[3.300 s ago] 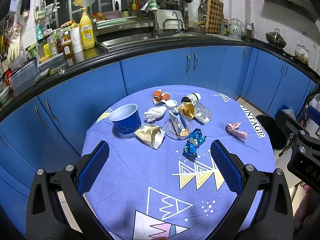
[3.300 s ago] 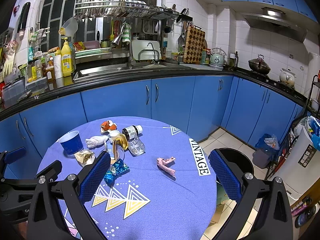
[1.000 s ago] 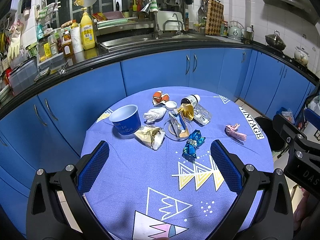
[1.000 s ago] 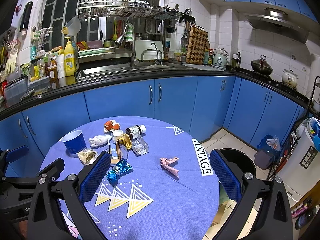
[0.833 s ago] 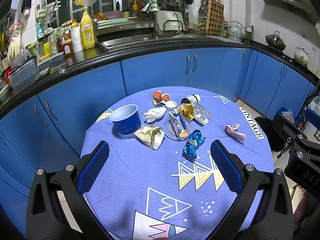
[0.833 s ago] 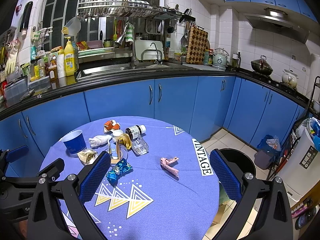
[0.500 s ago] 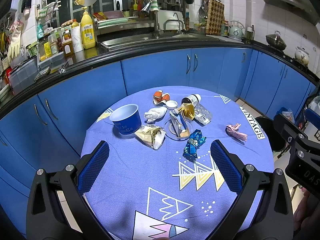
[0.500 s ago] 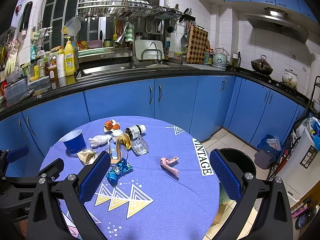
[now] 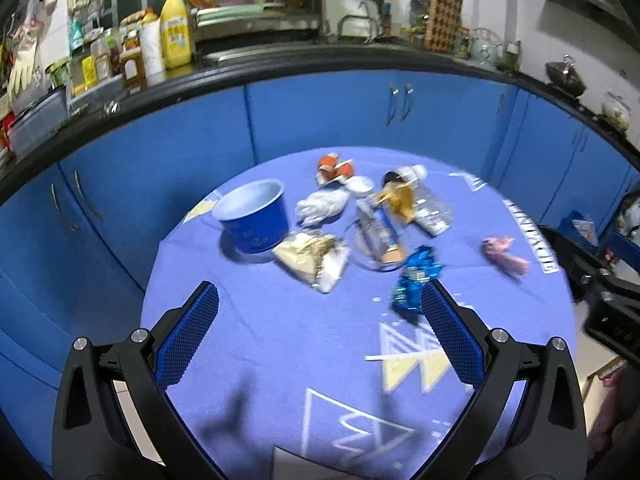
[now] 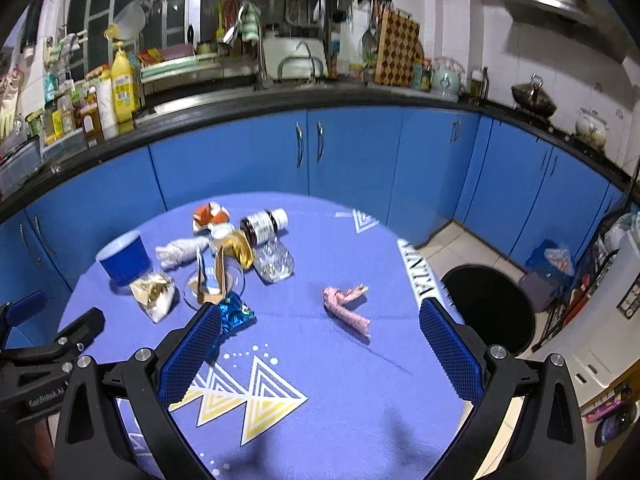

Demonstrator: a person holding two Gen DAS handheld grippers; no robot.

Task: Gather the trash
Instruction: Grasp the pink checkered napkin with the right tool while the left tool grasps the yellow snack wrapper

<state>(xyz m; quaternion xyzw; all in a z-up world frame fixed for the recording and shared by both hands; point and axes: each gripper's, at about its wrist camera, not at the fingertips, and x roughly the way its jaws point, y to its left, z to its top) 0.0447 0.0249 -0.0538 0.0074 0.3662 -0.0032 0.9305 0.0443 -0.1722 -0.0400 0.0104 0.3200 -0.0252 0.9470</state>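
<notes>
Blue-padded and spread wide, the left gripper (image 9: 318,332) and the right gripper (image 10: 320,344) both hover empty over the near part of the round table (image 10: 360,380), so nothing has been collected; the stance reads as an approach, each claw opened broadly enough to straddle crumpled litter. Nearest the left gripper lies a shiny blue foil wrapper (image 9: 416,284), just ahead of its right finger and probably the easiest first pick from that side. The right gripper faces a pink wrapper (image 10: 346,306), lying alone and well apart from the rest, which makes it a clean grab with no neighbours to knock. Beyond these the trash clusters toward the table's far side: a gold-and-white packet (image 9: 310,258) just beside a blue paper cup (image 9: 254,216) that stands upright, a clear shallow dish (image 9: 374,246) holding torn cartons, a crumpled white tissue (image 9: 322,206), a toppled bottle (image 10: 266,222) with a gold wrapper against it, a crushed clear plastic piece (image 10: 274,264), and an orange-and-white scrap (image 9: 332,168) farthest back. To the right, on the floor just past the table edge, sits a black bin (image 10: 488,312), open-topped and close to the right gripper, presumably so that pieces can be carried a short way and dropped in. Blue cabinets (image 10: 352,160) close the view behind.
</notes>
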